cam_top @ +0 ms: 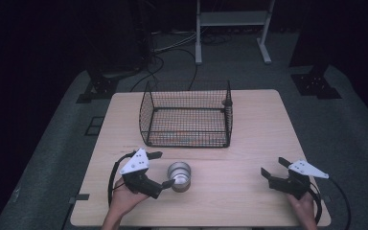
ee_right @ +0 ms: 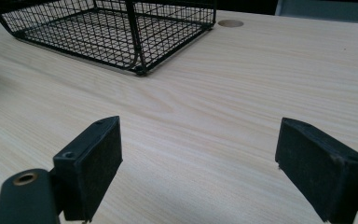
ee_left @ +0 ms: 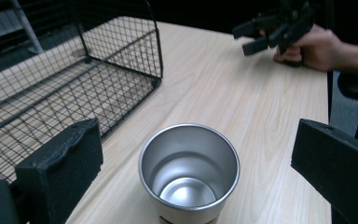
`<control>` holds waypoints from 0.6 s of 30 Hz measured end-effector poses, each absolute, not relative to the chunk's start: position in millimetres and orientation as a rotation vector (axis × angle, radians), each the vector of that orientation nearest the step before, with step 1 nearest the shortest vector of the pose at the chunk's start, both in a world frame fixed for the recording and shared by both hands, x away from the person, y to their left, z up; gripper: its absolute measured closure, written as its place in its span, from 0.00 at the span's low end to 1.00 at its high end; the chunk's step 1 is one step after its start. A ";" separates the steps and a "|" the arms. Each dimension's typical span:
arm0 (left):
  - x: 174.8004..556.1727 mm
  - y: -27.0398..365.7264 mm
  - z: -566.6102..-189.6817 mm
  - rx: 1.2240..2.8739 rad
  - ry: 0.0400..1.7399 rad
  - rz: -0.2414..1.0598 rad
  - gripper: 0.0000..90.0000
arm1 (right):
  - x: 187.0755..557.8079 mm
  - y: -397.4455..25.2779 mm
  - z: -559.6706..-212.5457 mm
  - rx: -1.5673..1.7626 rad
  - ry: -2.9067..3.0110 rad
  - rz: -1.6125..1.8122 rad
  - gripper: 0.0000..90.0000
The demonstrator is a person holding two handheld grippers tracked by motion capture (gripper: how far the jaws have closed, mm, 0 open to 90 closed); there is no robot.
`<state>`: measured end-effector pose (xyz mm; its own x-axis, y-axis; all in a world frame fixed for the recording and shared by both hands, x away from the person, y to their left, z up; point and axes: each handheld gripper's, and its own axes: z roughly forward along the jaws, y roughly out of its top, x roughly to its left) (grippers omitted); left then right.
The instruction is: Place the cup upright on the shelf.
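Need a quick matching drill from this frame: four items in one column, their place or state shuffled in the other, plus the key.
Items
1. shiny round steel cup
2. black wire mesh basket
3. left gripper
4. right gripper

States
A. open, nothing but bare table between its jaws
B. open, jaws either side of the cup
C. upright, empty, on the near table
D. empty, at the table's far middle

Pairs: 1-C, 2-D, 3-B, 4-A

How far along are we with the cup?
Nothing placed yet: the wire basket looks empty. In hand: the left gripper, jaws open, straddles the upright steel cup without gripping. Left: close, lift, probably move it to the basket. The right gripper waits open.
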<state>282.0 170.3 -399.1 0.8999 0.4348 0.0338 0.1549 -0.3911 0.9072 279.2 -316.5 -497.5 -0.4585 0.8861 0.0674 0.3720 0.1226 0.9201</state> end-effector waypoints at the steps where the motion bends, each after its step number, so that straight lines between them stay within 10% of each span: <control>1: 282.1 168.1 -400.0 1.983 0.423 0.321 0.01 | 279.3 -316.9 -497.6 1.215 1.893 1.323 0.15; 18: 291.3 141.2 -422.5 2.153 0.396 0.272 0.01 | 279.2 -317.0 -497.6 1.214 1.894 1.326 0.15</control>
<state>291.3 141.2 -422.5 0.9246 0.3780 0.0472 0.1797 -0.5421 0.8209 279.2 -317.0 -497.6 -0.4603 0.8847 0.0730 0.3712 0.1171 0.9212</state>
